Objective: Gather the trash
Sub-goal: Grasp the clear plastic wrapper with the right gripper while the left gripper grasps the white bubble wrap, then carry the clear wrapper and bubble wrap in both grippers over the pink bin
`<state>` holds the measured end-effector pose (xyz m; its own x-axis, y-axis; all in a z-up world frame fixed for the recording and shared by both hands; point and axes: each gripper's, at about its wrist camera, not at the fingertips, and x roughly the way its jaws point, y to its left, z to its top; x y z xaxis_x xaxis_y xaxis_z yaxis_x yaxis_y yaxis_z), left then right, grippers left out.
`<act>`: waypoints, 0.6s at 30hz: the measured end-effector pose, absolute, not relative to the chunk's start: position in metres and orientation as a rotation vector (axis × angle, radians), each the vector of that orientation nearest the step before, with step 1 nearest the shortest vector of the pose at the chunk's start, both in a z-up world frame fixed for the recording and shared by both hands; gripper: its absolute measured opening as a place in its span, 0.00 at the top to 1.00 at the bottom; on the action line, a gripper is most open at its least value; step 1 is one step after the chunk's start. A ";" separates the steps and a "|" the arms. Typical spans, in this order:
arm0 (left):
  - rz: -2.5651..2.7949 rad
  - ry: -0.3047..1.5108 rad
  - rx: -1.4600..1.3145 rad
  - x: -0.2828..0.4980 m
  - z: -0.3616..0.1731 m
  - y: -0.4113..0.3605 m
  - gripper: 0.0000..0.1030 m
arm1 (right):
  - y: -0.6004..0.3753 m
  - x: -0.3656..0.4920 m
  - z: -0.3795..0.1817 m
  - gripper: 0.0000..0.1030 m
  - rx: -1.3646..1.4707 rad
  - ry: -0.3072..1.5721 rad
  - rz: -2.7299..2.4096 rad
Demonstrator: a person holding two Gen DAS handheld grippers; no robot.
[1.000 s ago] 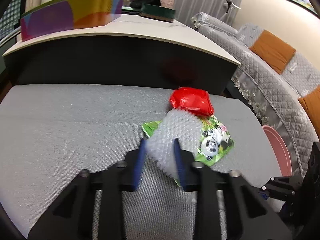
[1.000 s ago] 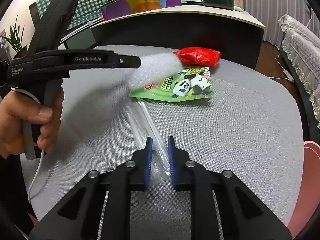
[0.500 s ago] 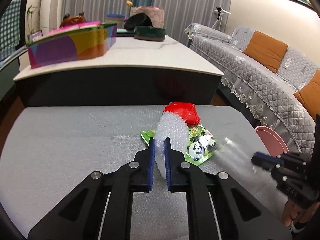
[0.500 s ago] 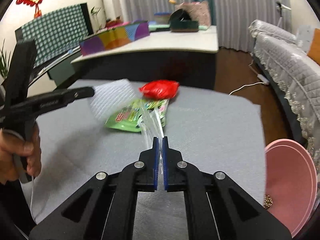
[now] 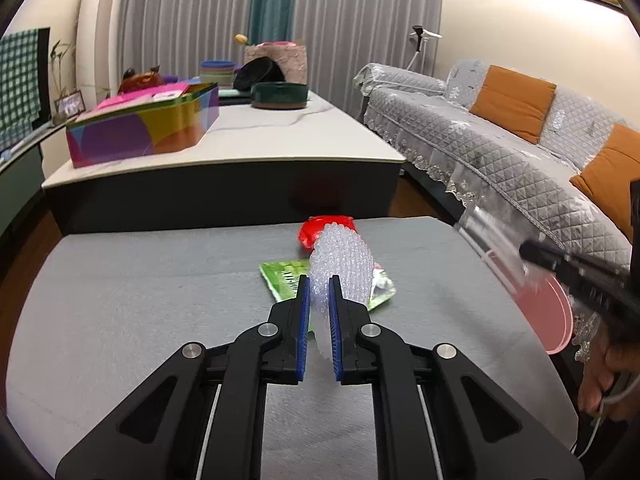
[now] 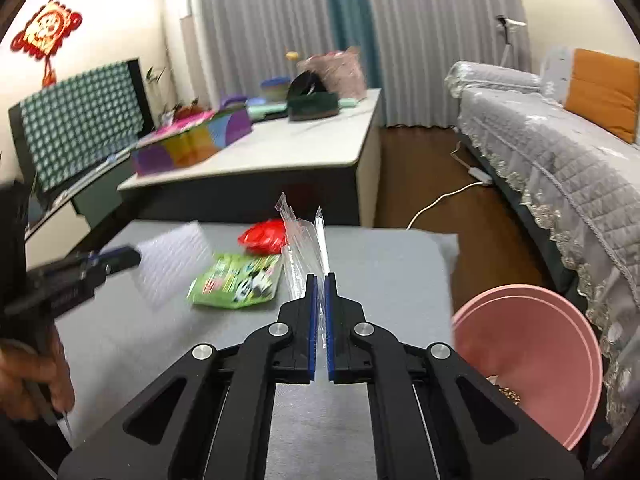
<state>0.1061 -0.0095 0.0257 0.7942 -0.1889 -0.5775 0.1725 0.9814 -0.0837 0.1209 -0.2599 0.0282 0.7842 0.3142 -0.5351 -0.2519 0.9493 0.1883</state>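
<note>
My left gripper [image 5: 319, 284] is clamped on a piece of bubble wrap [image 5: 342, 262]; the sheet stands up between the blue pads at frame center, lifted clear of the grey table [image 5: 140, 300]. From the right wrist view the same wrap shows at left, blurred, sticking out past the gripper tips.

My right gripper [image 6: 320, 284] is pinched closed on a clear plastic wrapper [image 6: 302, 240], which rises from the pads toward the middle of the frame, off the table surface. In the left wrist view it appears at right as a faint blur.

Two pieces lie on the table: a green snack packet [image 6: 236, 282] with panda print, flat, center-left in the right wrist view, and a red crumpled wrapper [image 6: 264, 236] just behind it, near the far edge. I cannot tell whether the two touch.

A pink bin [image 6: 528, 360] sits at lower right, beside the table's edge, with some debris in its bottom.

Hand [image 6: 32, 376] on the left grip shows at lower left.
</note>
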 end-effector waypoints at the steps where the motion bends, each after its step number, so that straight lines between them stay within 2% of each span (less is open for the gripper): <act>1: -0.197 0.618 -0.025 0.104 0.027 -0.012 0.91 | -0.264 0.120 0.030 0.96 0.115 0.588 0.298; 18: -0.241 0.599 -0.030 0.078 0.032 -0.056 0.91 | -0.332 0.091 0.062 0.96 0.132 0.481 0.143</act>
